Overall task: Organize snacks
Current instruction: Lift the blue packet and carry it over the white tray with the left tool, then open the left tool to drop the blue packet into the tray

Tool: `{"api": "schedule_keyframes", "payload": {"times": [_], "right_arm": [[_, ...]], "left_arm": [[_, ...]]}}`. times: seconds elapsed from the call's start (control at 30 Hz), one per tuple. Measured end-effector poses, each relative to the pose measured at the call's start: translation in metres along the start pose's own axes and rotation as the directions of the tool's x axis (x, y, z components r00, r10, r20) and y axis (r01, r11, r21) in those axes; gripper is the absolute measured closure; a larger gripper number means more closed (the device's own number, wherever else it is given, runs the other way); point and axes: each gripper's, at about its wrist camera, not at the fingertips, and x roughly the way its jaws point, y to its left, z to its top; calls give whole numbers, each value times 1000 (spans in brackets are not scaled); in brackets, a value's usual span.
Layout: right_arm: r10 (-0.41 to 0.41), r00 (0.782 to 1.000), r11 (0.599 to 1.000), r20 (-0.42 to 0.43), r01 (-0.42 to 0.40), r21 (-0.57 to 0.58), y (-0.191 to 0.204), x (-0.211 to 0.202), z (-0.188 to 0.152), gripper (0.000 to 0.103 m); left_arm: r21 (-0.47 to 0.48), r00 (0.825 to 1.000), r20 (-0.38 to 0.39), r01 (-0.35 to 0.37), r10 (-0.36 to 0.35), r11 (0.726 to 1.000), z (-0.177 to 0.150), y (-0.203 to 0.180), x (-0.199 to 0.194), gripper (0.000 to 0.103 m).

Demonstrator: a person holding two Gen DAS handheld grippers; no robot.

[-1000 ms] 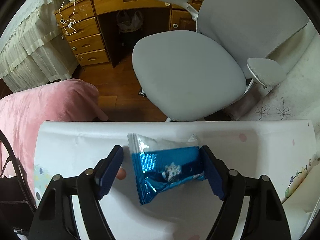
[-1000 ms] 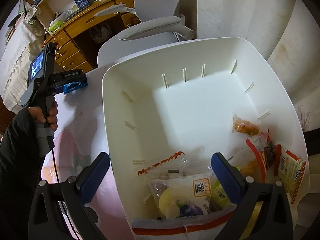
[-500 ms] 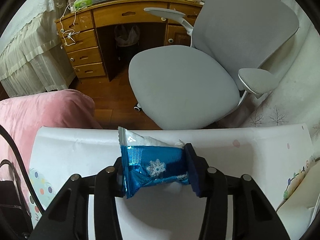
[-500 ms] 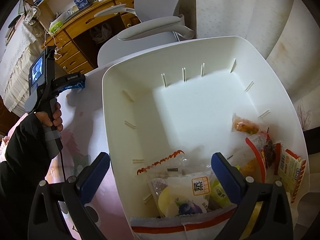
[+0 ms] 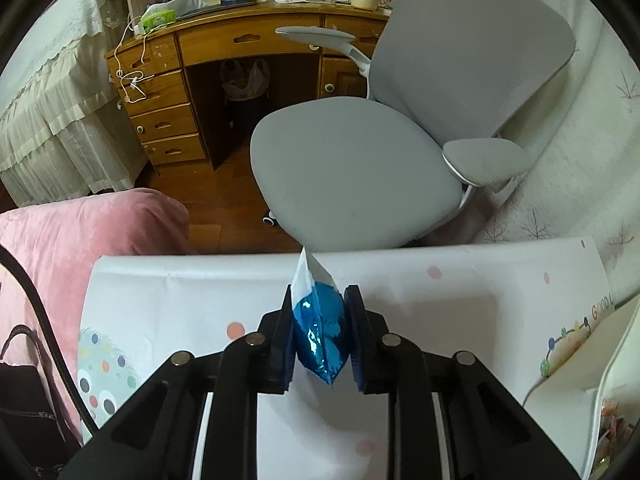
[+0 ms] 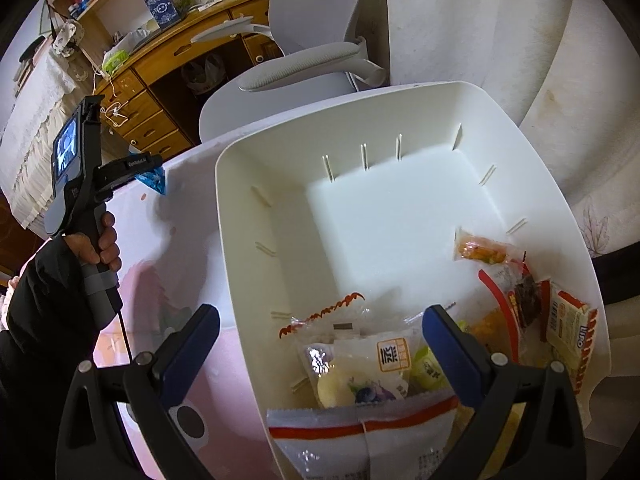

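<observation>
Left gripper (image 5: pixel 319 326), black-framed with dark blue pads, pinching a shiny blue foil snack packet (image 5: pixel 319 330) with a white crimped end; the pads press on both sides of the packet, which stands on edge between them, white end pointing away from the camera. Below it lies a white tablecloth (image 5: pixel 192 292) with pastel dots and cartoon prints. Beyond the table edge stand a grey padded office chair (image 5: pixel 352 184) and a wooden desk (image 5: pixel 224 52) with drawers; a pink plush blanket (image 5: pixel 80 240) lies at left.

In the right wrist view, the right gripper (image 6: pixel 320 336) hovers with its blue-padded fingers (image 6: pixel 452 356) spread wide, nothing between them, above the near part of a white plastic bin (image 6: pixel 248 216). Assorted wrapped snacks (image 6: pixel 360 364) are heaped at the bin's near end and right side; its far floor is bare. To the left, a hand (image 6: pixel 98 240) in a black sleeve holds the left gripper's handle, the blue packet hanging at its tip, outside the bin.
</observation>
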Motion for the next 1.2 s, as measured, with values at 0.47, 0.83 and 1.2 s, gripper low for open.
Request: {"api": "schedule_keyframes", "payload": {"times": [0.47,0.83,1.2], "right_arm": [[33,999,999,39,-34,13,-14,-34,-14,2],[14,997,999,78,-16,31,-37,-57,-29,2],[-119,981,992,152,112,55,-72,-76,-47,2]], "left_arm": [[54,998,11,55,-56,997,-22,-38,-87,84],[164,986,-15,168,-167,972,-55,-100,-156,84],[264,944,-67,330,-324,906,-85,-168,-189,84]]}}
